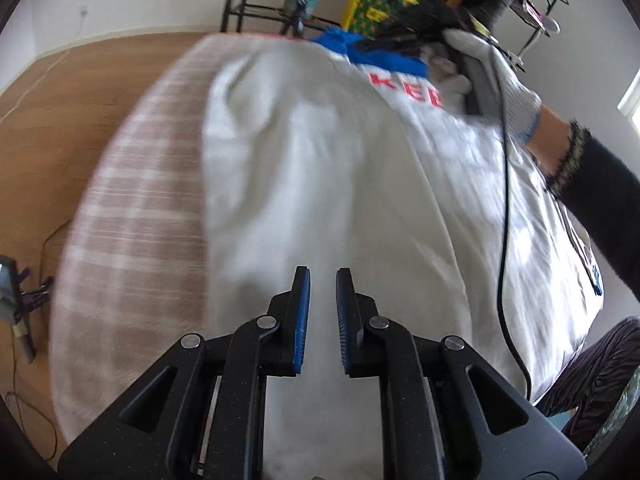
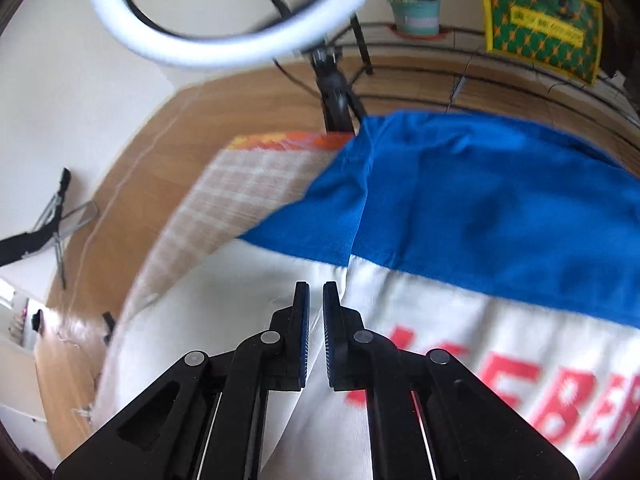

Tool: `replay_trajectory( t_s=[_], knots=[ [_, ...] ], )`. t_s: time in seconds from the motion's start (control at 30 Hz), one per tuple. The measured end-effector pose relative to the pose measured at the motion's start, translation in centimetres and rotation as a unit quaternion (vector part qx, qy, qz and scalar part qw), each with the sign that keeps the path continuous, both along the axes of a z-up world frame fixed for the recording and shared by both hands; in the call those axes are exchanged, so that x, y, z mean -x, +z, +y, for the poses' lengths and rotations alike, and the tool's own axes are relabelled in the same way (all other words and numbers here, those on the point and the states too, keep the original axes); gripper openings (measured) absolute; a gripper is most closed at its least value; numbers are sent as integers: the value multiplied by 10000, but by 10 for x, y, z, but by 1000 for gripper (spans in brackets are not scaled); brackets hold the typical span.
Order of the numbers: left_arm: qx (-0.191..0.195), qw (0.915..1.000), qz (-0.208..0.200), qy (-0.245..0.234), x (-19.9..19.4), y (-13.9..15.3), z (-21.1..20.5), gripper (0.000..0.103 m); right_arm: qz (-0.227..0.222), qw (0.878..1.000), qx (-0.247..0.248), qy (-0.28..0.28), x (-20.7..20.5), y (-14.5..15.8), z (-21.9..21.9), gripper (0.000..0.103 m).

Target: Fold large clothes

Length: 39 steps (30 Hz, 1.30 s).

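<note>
White-and-blue garment (image 1: 320, 168) spread over checked cloth (image 1: 132, 216)

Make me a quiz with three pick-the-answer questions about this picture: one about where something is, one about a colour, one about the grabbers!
1. What lies under the garment?
A. checked cloth
B. bare floor
C. black mat

2. What colour are the letters on it?
A. green
B. red
C. black

3. What is between the right gripper fingers?
A. a sock
B. a cable
C. nothing

Answers:
1 A: the checked cloth shows beside it.
2 B: the print is red on white.
3 C: the narrow gap is empty, fabric lies beneath.
</note>
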<state>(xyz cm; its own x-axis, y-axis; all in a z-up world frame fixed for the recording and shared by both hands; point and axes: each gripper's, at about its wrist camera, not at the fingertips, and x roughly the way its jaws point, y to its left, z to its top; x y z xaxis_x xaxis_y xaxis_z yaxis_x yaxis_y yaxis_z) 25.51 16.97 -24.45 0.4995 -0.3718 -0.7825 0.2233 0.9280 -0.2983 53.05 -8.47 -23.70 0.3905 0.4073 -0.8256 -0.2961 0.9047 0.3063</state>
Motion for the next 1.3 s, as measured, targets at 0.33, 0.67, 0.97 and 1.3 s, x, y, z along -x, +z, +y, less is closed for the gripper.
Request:
replay_trajectory(
  t_s=[0.33,0.67,0.97,1.3],
  knots=[
    [-335,9954,-771,461,56,92,21,11,-812,9948,-513,-334,114,128,-81,38],
    [-328,9956,-806,356,104,130,-19,11,-1342,9882,-518,-534,265,207,-180,41],
    [10,9933,-1076,-420,145,135,-123,11,-1741,9776,60,-1183,377,229,-296,42],
    [577,9844,-849,-1428,161,113,-253,32,-1190,9618,627,-2383,446,188,-457,42]
  ],
)
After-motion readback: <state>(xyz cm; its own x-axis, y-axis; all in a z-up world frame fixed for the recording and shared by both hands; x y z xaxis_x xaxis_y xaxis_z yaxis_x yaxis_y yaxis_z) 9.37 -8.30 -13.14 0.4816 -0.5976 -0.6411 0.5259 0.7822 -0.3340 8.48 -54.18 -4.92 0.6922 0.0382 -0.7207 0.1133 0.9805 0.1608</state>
